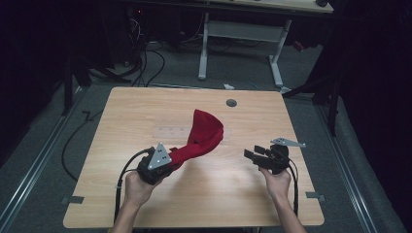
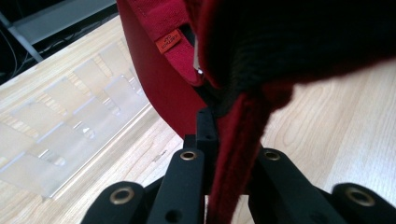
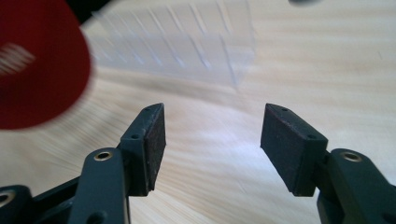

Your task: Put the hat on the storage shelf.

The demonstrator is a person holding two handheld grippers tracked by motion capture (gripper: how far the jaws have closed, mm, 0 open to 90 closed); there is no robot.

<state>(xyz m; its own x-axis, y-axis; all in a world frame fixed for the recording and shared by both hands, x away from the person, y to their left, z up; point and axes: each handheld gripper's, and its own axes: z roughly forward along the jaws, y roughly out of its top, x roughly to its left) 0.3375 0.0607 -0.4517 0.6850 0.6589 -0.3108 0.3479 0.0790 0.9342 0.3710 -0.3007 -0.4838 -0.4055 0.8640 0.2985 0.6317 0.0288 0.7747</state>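
Mid-lift: my left gripper [image 1: 171, 164] pinches the red cap [image 1: 204, 133] at frame centre; right gripper [image 1: 253, 155] spread, should take the brim next.

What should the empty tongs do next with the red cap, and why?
Probably bring the right tongs over to the free end of the red cap and pinch it. They are open and empty, apart from the cap, while the left tongs hold just one edge, so the rest hangs loose.
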